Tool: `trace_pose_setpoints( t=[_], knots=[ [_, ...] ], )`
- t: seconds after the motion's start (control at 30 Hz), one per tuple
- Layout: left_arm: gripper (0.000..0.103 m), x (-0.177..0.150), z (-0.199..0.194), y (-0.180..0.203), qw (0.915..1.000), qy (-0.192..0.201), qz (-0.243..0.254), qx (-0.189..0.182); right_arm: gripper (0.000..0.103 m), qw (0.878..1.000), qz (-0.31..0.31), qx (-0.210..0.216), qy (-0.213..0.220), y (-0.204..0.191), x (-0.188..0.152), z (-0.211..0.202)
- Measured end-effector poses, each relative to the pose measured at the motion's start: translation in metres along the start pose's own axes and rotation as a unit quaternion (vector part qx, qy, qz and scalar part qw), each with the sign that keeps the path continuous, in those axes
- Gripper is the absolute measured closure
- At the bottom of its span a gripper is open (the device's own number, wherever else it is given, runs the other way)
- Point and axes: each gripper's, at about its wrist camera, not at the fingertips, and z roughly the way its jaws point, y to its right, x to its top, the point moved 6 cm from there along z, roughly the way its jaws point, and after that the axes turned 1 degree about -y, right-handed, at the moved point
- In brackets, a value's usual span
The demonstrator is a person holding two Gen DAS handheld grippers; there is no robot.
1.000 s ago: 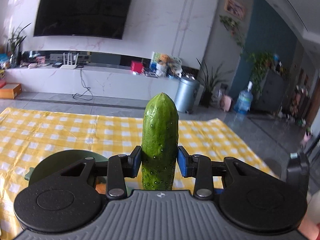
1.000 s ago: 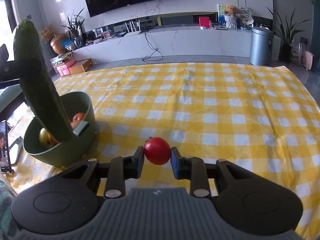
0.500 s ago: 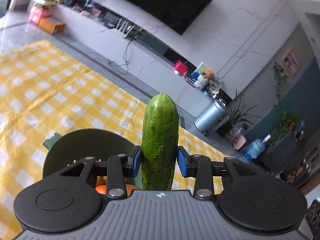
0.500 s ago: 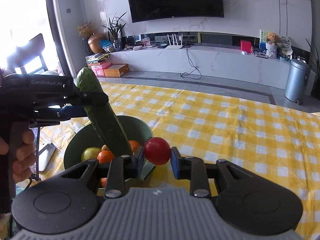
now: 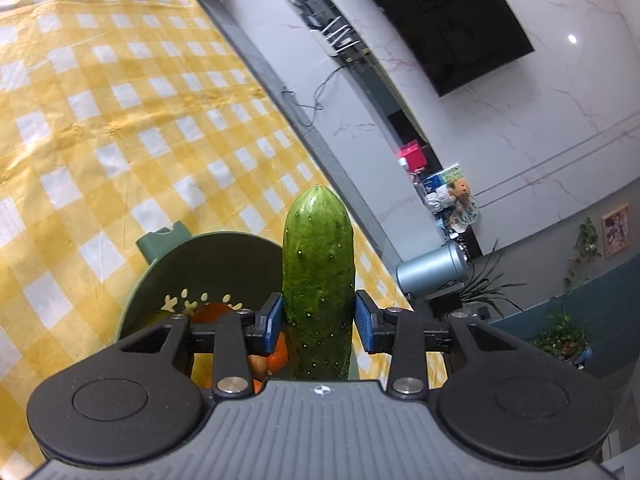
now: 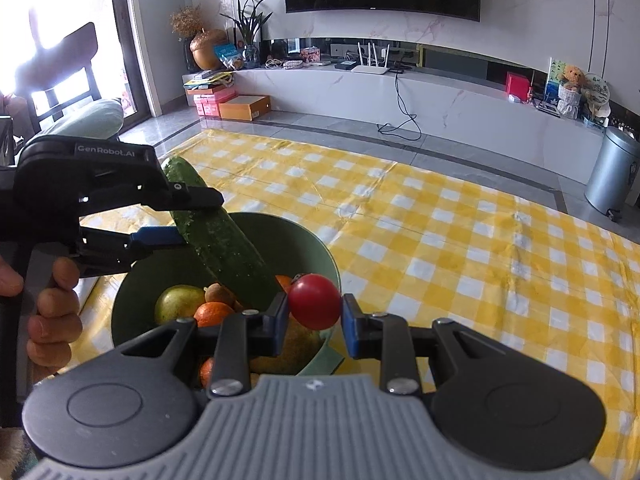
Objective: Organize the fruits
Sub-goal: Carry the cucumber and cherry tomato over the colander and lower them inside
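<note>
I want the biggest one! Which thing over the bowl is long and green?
The cucumber, gripped by the left gripper. Everything else is round: the red tomato and the fruits in the bowl.

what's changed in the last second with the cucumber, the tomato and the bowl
Both tongs have come over the bowl. The left tongs rolled and sank, so the cucumber now slants down among the fruit. The right tongs carried the tomato from over the cloth to the bowl's rim. Both grips are unchanged; nothing released.

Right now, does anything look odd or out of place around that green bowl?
Nothing spilled or damaged. The cucumber, gripped by the left gripper, slants steeply into the green bowl over the fruit, rather than lying flat.
</note>
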Motion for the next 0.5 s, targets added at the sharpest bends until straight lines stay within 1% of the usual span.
trace_pose_setpoints(
  t=[0.1,0.2,0.4,0.5],
  knots=[
    [0.060,0.004,0.003,-0.006,0.9995,-0.008,-0.028,0.012,0.078,1.000,-0.001,0.001,-0.006,-0.003,0.001,0.008],
    [0.058,0.006,0.005,-0.010,0.9986,-0.007,-0.038,0.037,0.078,1.000,-0.005,0.002,-0.006,-0.008,0.003,0.011],
    [0.057,0.007,0.010,-0.025,0.9958,-0.015,-0.070,0.057,0.078,1.000,-0.017,0.000,-0.010,-0.013,0.006,0.017],
    [0.056,0.007,0.010,-0.024,0.9963,-0.018,-0.059,0.061,0.078,1.000,-0.022,-0.003,-0.013,-0.013,0.006,0.019]
  ],
)
